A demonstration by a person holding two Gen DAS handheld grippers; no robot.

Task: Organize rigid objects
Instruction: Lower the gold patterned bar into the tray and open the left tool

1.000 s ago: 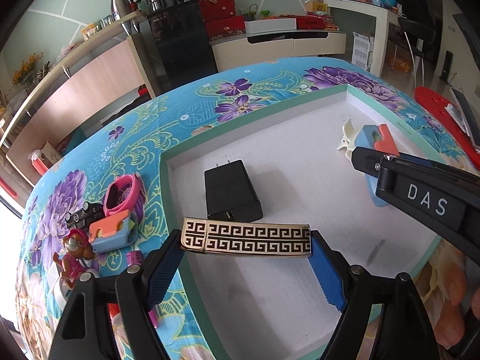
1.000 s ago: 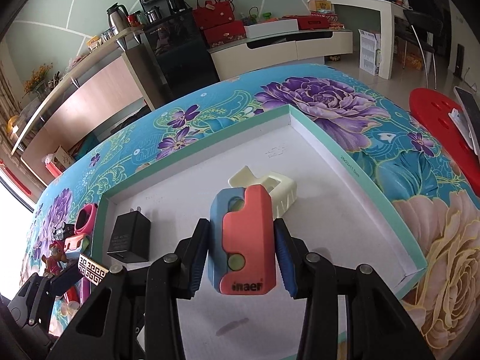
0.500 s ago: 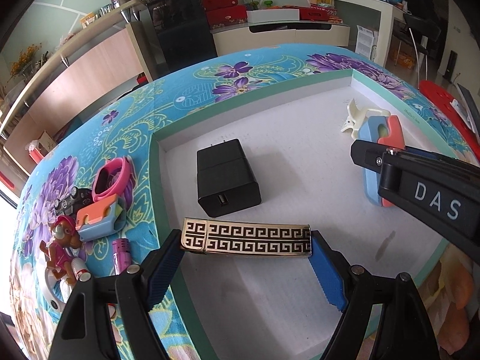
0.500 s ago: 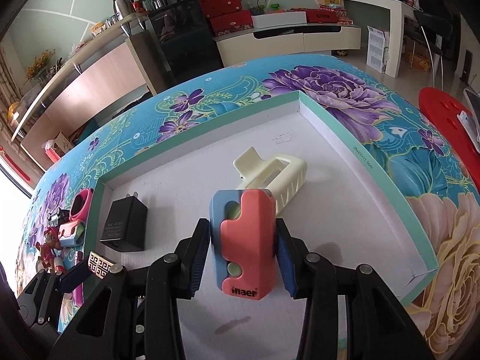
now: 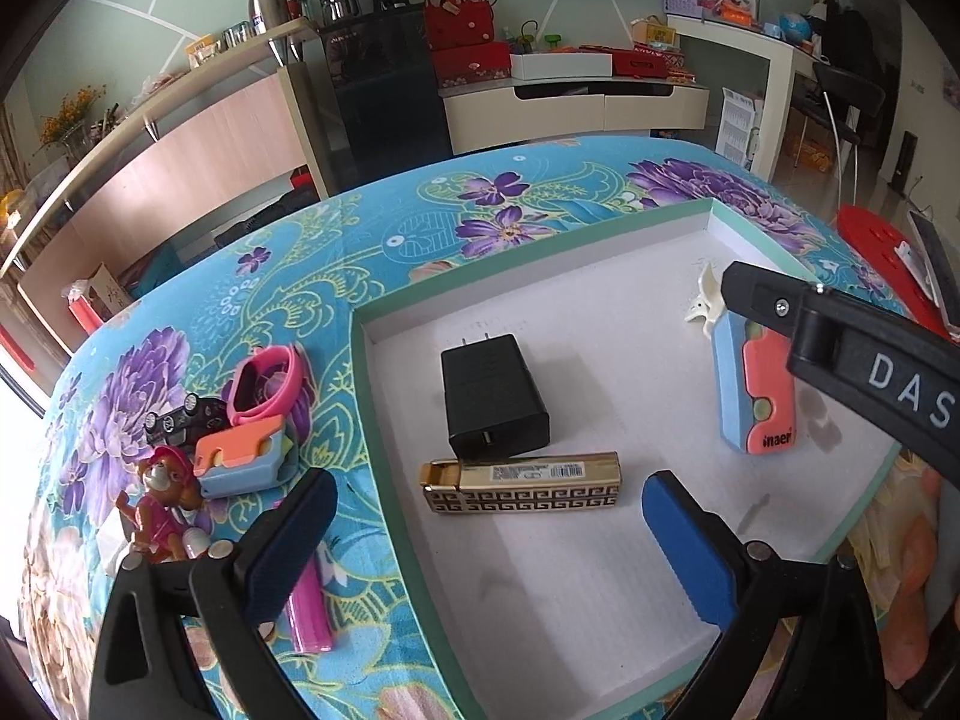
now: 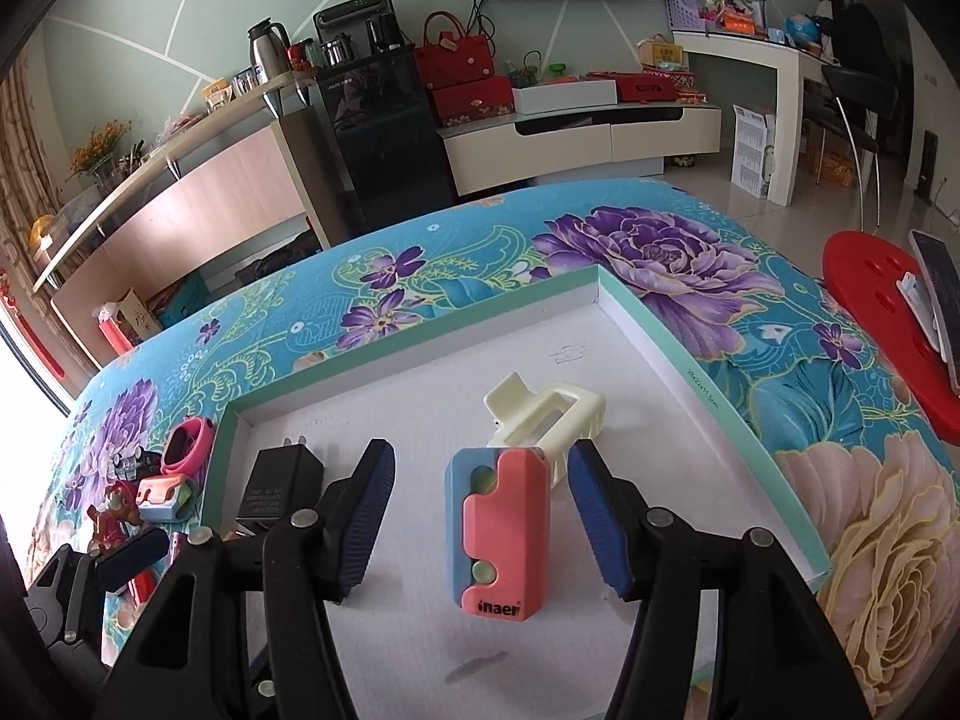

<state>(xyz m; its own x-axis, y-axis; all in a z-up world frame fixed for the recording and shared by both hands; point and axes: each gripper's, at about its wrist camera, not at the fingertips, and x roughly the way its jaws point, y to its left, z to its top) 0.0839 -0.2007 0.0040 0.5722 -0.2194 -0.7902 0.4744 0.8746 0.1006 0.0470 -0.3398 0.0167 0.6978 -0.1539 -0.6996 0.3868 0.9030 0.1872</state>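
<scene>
A shallow white tray with a mint rim (image 5: 360, 348) (image 6: 660, 324) lies on the flowered table. In it rest a black charger (image 5: 492, 399) (image 6: 279, 483), a gold patterned box (image 5: 522, 483), a pink-and-blue block (image 5: 759, 393) (image 6: 498, 534) and a cream hair clip (image 6: 552, 417) (image 5: 705, 297). My left gripper (image 5: 486, 534) is opening wide, its blue pads clear of the gold box lying between them. My right gripper (image 6: 480, 516) is opening too; the pink-and-blue block lies free between its pads.
Left of the tray on the cloth sit a pink watch (image 5: 267, 384), another pink-and-blue block (image 5: 240, 462), a toy dog figure (image 5: 162, 501), a small black toy (image 5: 180, 420) and a magenta tube (image 5: 309, 606). A red stool (image 6: 882, 324) stands to the right.
Both grippers have let go: the gold box has dropped onto the tray floor and tipped over, the pink-and-blue block lies loose, and both pairs of jaws have spread apart.
</scene>
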